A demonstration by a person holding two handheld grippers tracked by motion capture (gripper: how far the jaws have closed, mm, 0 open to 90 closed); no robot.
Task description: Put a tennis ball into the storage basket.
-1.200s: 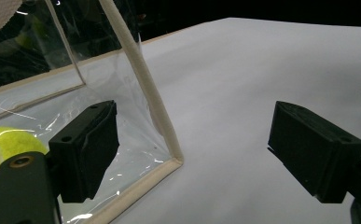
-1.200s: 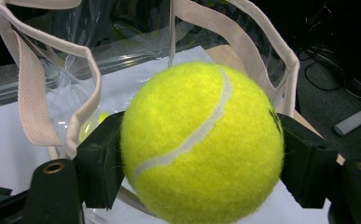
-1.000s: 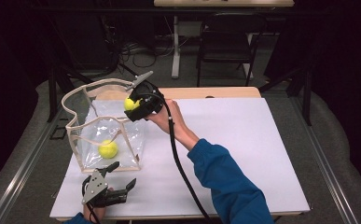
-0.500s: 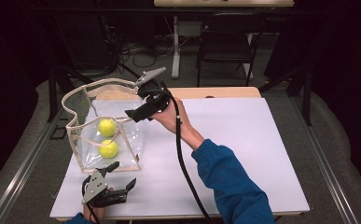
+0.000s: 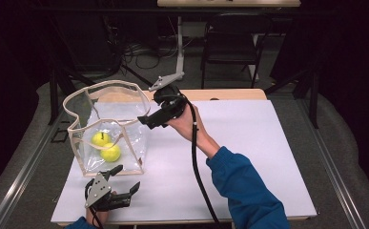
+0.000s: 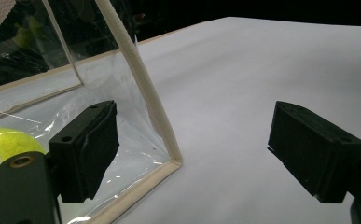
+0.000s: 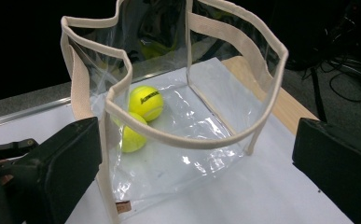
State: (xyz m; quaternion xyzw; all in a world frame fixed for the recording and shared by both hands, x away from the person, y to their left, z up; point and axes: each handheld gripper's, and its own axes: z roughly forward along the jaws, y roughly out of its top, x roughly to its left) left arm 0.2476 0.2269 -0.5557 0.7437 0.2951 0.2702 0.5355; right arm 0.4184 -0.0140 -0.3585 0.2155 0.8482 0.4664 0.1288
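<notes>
Clear plastic bag [image 5: 108,126]: upright and open-topped on the white tabletop [image 5: 249,143], cream-trimmed, far wall blurred by glare.
Tennis balls [image 7: 145,102]: two, yellow, touching, on the bag's floor; nearer one partly hidden behind the rim trim.
Right gripper [image 5: 149,120]: raised beside the bag's rim, jaws spread, empty.
Left gripper [image 5: 122,181]: low at the bag's near corner, jaws spread, empty; hand cut off by the frame edge.

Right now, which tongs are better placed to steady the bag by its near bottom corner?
Left. The left tongs sit open on the table right at the clear bag's near corner, its trim between the jaws. The right tongs hang open up by the rim.
</notes>
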